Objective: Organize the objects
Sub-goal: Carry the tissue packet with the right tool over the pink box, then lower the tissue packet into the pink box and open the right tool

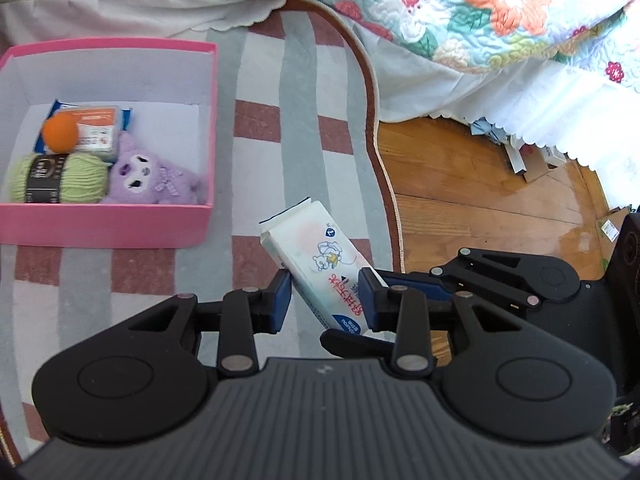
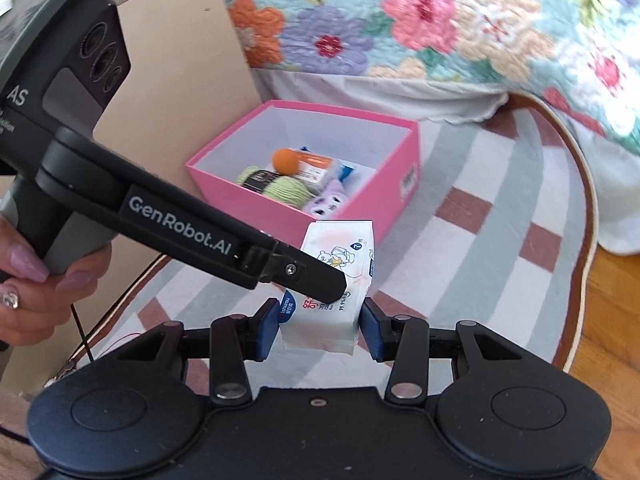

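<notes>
Going L to R in the left wrist view: the pink box sits far left on the striped rug, open-topped, already holding a green yarn skein, an orange ball, a purple plush and an orange-labelled pack. The box's right half is bare floor, so there's room.

Centre: the tissue pack is lifted off the rug, held by both tools. Left gripper is clenched across the pack's lower end, pads pressing either side. Pack's long axis runs from the jaws up and away, tilted toward the box.

Right: the right gripper also grasps the pack, its near end, blue pads touching both sides in the right wrist view. Left tool crosses in front there, w/ a hand on its grip.

Key relation: box lies ahead and to the L of the pack; left gripper is the nearer one. Next move, as I judge, is carry pack over near wall and lower into the bare side. In the way: only the box's near rim, plus plush close by. Floral quilt and wood floor are well apart.
</notes>
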Demonstrator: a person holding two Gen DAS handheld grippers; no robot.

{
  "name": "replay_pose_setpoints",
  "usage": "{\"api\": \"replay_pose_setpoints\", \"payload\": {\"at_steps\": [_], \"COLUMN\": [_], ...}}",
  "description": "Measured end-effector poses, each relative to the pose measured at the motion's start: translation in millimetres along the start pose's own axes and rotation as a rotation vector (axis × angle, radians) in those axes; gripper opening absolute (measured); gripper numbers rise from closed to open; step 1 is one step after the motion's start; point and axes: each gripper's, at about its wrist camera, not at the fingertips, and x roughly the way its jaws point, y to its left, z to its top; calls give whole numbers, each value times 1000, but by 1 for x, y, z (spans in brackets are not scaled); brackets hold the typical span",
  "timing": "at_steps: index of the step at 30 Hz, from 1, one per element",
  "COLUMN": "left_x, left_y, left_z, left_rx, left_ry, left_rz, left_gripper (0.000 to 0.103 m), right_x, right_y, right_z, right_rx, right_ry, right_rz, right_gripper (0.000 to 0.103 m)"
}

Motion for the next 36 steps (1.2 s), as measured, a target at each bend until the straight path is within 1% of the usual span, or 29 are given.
{"api": "replay_pose_setpoints", "payload": {"at_steps": [7,11,15,19,23,26,29,32,36], "left_x": [-40,-56,-58,-50,-30,-9,9,24,40], "left_y": [9,21,40,63,86,96,105,117,129], "left_z": [4,17,36,61,82,95,102,105,100], "left_rx": [26,23,6,-23,-50,-36,-21,-46,-75], "left_ry": [-72,-111,-128,-131,-119,-82,-60,-49,-35], "left_rz": [44,76,114,139,162,206,230,228,222], "left_gripper": [34,35,35,35,35,35,35,35,35], "right_x": [-2,6,26,50,80,104,124,140,156], "right_y": [26,32,37,37,30,20,13,4,-4], "right_z": [27,51,75,96,112,117,118,116,111], "right_rx": [-63,-24,-5,-12,13,44,60,96,147], "right_ry": [-22,-36,-38,-42,-34,-3,16,31,70], "right_rz": [17,48,56,26,-8,-11,-17,-11,11], "right_gripper": [49,49,49,49,49,48,48,48,49]}}
